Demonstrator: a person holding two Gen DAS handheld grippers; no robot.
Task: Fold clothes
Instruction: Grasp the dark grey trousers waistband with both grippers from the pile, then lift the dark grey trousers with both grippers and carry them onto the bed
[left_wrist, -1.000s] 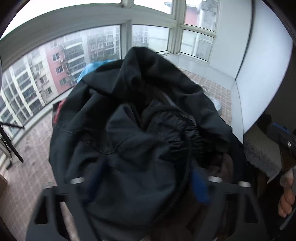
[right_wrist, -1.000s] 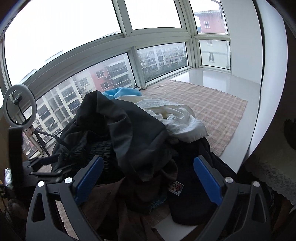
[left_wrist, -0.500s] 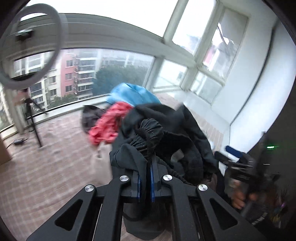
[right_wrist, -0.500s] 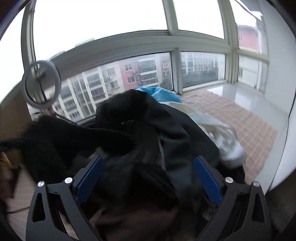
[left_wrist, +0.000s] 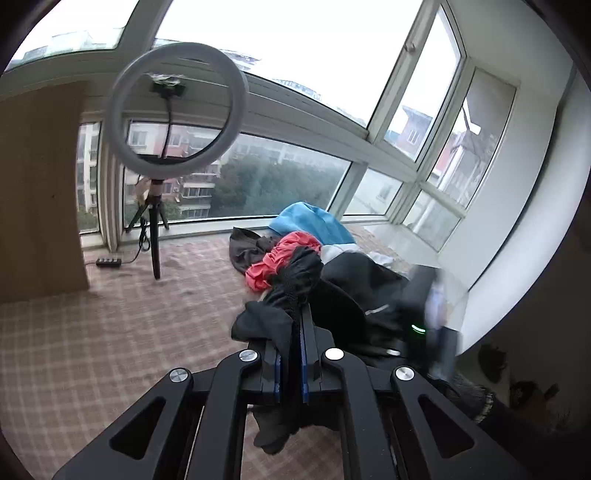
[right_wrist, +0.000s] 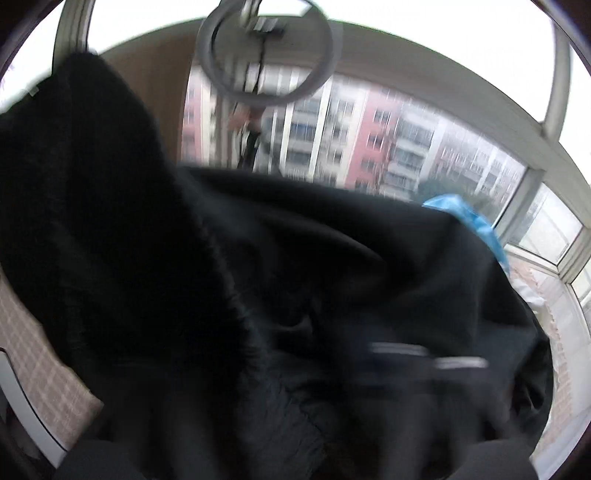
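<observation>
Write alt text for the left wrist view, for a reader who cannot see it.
The left gripper is shut on a fold of a black garment, lifted from a pile of red, blue and dark clothes on a checked carpet. A ring light on a tripod stands before wide windows.

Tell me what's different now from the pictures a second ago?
The left gripper closed on the black garment's gathered edge and pulled it away from the clothes pile, swinging toward the ring light. The right gripper's jaws have just been closing; black cloth now fills its blurred view, so its grip cannot be seen. The blue and red clothes stayed on the pile.
</observation>
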